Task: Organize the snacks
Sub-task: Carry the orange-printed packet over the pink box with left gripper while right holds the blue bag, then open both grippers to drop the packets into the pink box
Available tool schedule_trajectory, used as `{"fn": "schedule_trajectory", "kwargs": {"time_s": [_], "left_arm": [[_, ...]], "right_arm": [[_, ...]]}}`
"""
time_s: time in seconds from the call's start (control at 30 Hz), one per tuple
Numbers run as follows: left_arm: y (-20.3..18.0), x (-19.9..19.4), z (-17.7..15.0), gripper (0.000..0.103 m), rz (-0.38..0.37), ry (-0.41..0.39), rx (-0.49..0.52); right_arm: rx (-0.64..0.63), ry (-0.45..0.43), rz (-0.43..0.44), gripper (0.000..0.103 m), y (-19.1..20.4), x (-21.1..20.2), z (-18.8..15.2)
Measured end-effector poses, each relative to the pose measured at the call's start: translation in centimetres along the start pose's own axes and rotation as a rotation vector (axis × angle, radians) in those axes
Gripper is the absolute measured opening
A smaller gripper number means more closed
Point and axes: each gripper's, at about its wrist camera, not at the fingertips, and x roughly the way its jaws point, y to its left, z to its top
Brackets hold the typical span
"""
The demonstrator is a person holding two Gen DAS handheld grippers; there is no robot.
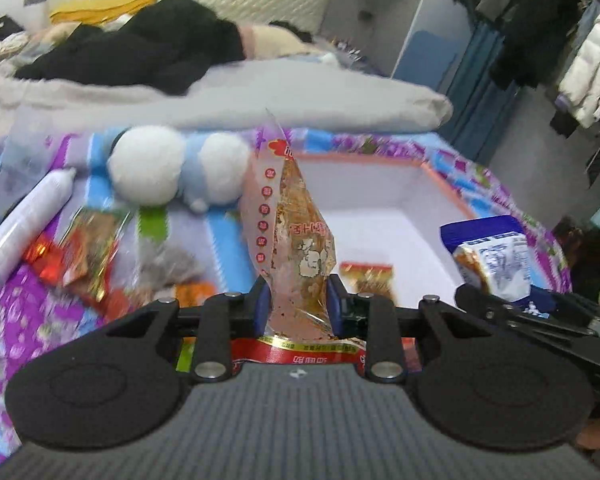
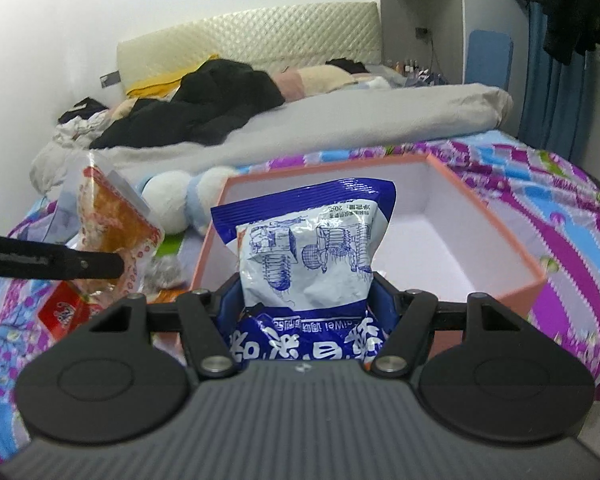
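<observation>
The pink-rimmed box [image 1: 444, 184] is sitting open on the bed [image 2: 540, 184], holding what looks like one small red snack packet [image 1: 367, 278], blurred here. The left gripper [image 1: 298, 300] is clenching a clear orange snack bag [image 1: 296, 224] in its fingers, long axis upright, top corner pointing up. The right gripper [image 2: 306, 294] is grasping a blue-and-white snack bag [image 2: 308, 240], also standing upright above the box's near edge.
</observation>
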Motion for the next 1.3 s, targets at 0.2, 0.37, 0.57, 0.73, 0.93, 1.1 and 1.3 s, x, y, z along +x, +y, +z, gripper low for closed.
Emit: {"fn": "schedule_trajectory", "kwargs": {"time_s": [0.2,0.37,0.57,0.73,0.93,1.1,1.3], "left_arm": [[-2.5,2.6,3.3,0.034,-0.052,-0.002,0.021],[-4.2,6.5,5.4,0.034,-0.069,0.04,0.027],[-4.8,10.4,6.4,0.035,-0.053,0.106,0.022],[-4.6,12.4,5.7,0.035,-0.045,0.15,0.011],[-4.1,12.5,5.1,0.045,-0.034,0.157,0.002],[-3.9,11.3,5.3,0.071,-0.047,0.13,-0.006],[-4.4,8.2,5.6,0.071,-0.07,0.089,-0.002]], "right_arm": [[0.027,-0.009,-0.022,0.068,-2.1,2.2,2.7],[0.029,0.023,-0.029,0.068,-3.3,4.5,4.2],[0.075,0.114,-0.016,0.068,-5.3,7.5,4.7],[0.082,0.176,-0.01,0.068,-6.2,9.5,3.9],[0.071,0.222,-0.011,0.07,-6.1,10.8,3.1],[0.098,0.222,-0.027,0.084,-6.7,10.6,2.9],[0.118,0.187,-0.048,0.084,-7.4,8.8,3.3]]}}
